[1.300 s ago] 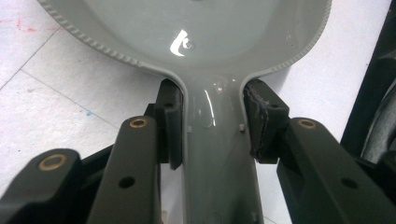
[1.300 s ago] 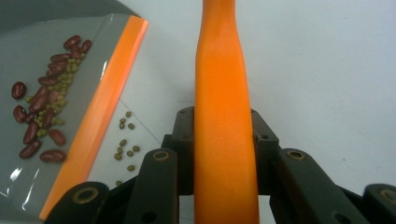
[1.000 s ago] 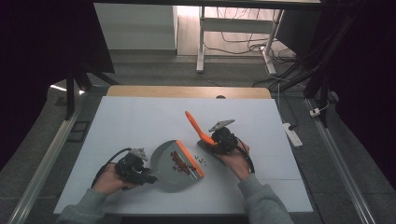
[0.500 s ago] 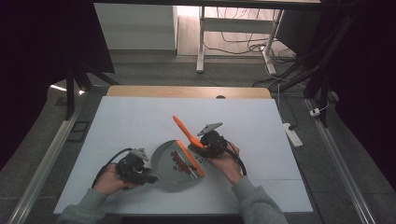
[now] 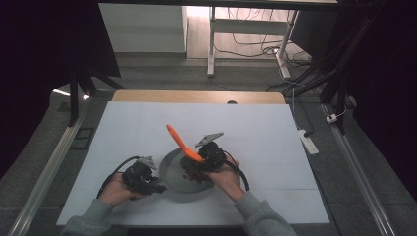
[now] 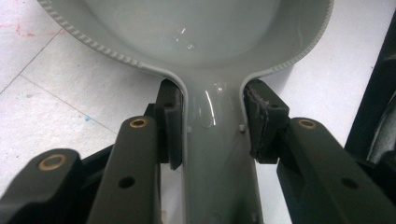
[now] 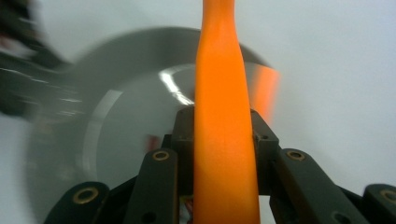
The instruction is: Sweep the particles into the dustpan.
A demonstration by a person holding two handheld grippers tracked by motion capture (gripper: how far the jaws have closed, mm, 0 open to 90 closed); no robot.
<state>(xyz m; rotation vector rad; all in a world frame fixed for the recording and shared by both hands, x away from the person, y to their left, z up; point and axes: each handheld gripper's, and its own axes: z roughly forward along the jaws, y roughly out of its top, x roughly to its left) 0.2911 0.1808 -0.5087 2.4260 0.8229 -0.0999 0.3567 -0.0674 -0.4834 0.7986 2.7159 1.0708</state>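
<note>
On the white bench (image 5: 255,128) a grey pan (image 5: 172,169) sits near the person's edge, between the two hands; its round bowl lies flat on the surface and its handle (image 6: 217,163) points toward the left hand (image 5: 114,189); in the left gripper view the left tongs (image 6: 212,123) are clamped on that handle just below where it widens into the bowl, one black pad pressed to each side of the grey stem; the rim of the bowl there shows a fine beaded edge and a glossy, bare inside; the right hand (image 5: 227,174) holds the right tongs (image 5: 196,164) over the right part of the pan, and these are closed on an orange utensil (image 5: 183,143) whose long handle rises up and away to the left, its tip well above the bench; in the right gripper view the orange handle (image 7: 224,121) runs straight up between the two black jaws, gripped on both sides, with the blurred grey pan lying beneath and an orange reflection on its rim; in the high view something small and dark red (image 5: 191,174) lies in the pan just beside the right tongs, too small to tell what it is; a black cable (image 5: 110,174) loops from the left tongs, and both sleeves enter from the bottom edge
</note>
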